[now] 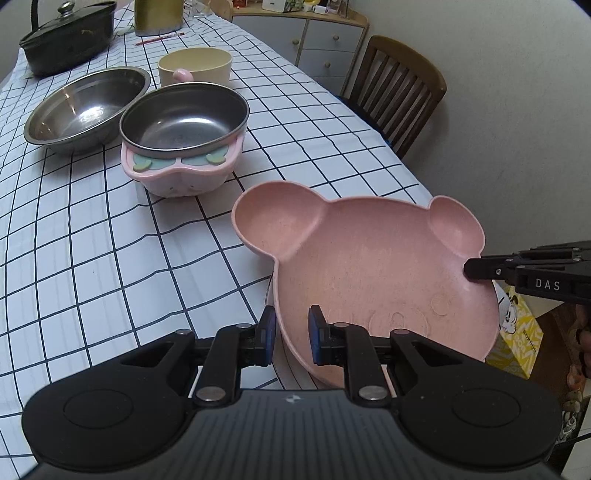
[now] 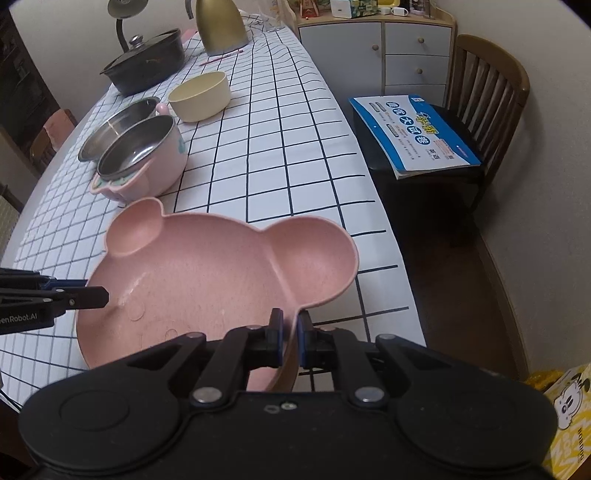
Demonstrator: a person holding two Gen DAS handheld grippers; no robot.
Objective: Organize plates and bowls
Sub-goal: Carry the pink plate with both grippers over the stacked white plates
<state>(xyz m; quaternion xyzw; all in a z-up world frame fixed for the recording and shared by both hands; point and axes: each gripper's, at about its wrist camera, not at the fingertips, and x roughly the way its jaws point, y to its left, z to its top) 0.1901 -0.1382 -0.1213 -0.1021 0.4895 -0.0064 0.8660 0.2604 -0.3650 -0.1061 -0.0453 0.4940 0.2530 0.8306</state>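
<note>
A pink bear-shaped plate (image 1: 369,266) with two ear compartments is held tilted above the near edge of the checked table; it also shows in the right wrist view (image 2: 207,280). My right gripper (image 2: 290,332) is shut on the plate's rim, and its fingers (image 1: 484,267) reach in from the right in the left wrist view. My left gripper (image 1: 291,332) straddles the plate's near rim with a visible gap between its jaws and is open; its fingers (image 2: 88,295) show at the left in the right wrist view.
A steel bowl sits in a pink animal bowl (image 1: 181,177), with a steel basin (image 1: 88,107), cream bowl (image 1: 195,64), black lidded pot (image 1: 70,33) and gold kettle (image 2: 219,26) behind. A chair with a blue book (image 2: 413,136) stands right. A yellow box (image 2: 569,406) lies below.
</note>
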